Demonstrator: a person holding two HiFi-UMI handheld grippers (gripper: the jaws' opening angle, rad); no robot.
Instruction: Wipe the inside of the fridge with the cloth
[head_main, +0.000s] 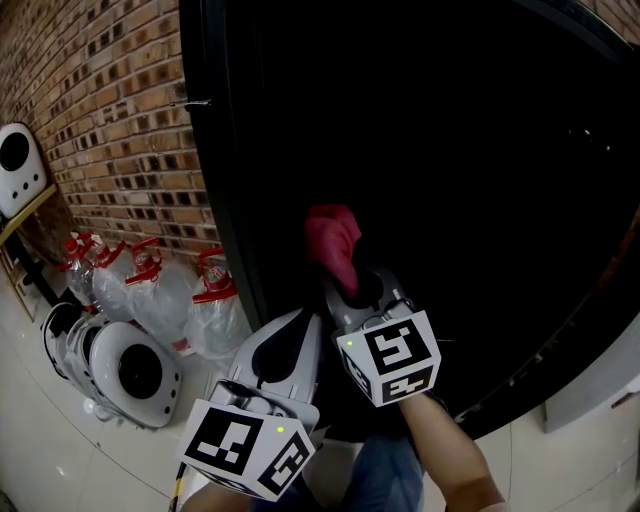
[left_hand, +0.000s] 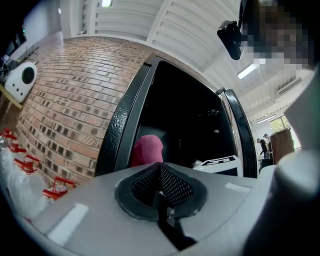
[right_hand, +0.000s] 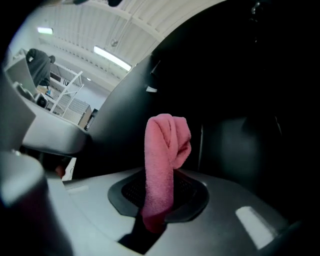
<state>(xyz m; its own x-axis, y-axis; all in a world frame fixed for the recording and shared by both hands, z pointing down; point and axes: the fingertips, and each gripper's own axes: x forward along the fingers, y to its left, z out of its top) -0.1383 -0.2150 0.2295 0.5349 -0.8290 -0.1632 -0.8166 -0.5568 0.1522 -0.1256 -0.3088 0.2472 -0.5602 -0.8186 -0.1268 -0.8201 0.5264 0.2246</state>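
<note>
right gripper view: the right gripper (right_hand: 156, 200) has its jaws pinched on the cloth (right_hand: 167, 150). the cloth is a pink terry towel bunched into a soft, nubby roll that stands up from the black meshed pads (right_hand: 192, 190) and flops over at the top. it is held in the dark opening of the fridge (head_main: 430, 150), where only a faint smooth grey panel shows behind it. the left gripper (left_hand: 161, 192), jaws together with nothing between, hangs just outside the pebbled black door frame (left_hand: 112, 135). beside the fridge runs a rough brick wall (head_main: 110, 110). below it, clear plastic bottles (head_main: 160, 290) with red caps and a rounded white appliance (head_main: 125, 365) sit on the glossy tiled floor (head_main: 30, 440). shelves or compartments inside are too dark to make out.
</note>
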